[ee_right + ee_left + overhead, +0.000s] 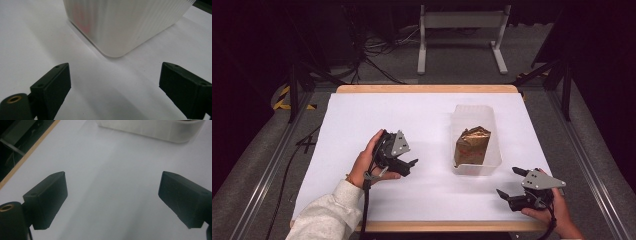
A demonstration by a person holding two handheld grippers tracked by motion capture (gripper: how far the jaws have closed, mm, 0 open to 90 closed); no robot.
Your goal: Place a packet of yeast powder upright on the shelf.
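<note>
A translucent plastic tub (493,129) stands right of centre on the white table top (362,120). Inside it leans a crumpled gold-brown foil packet (472,146). My left gripper (410,166) rests in a hand left of the tub, pointing toward it, jaws apart and empty. In the left gripper view the left gripper (113,173) is open over bare table, with the tub (150,128) at the top edge. My right gripper (509,182) sits at the front right, below the tub's near corner. The right gripper (115,65) is open and empty, facing the tub's rounded corner (120,22), a reddish tint showing through.
The table's wooden edge (427,88) runs along the far side, and another stretch of wooden edge (27,155) appears beside my left gripper. Beyond the table stand a white metal frame (462,30) and loose cables (377,50) on the floor. Dark rails flank both sides.
</note>
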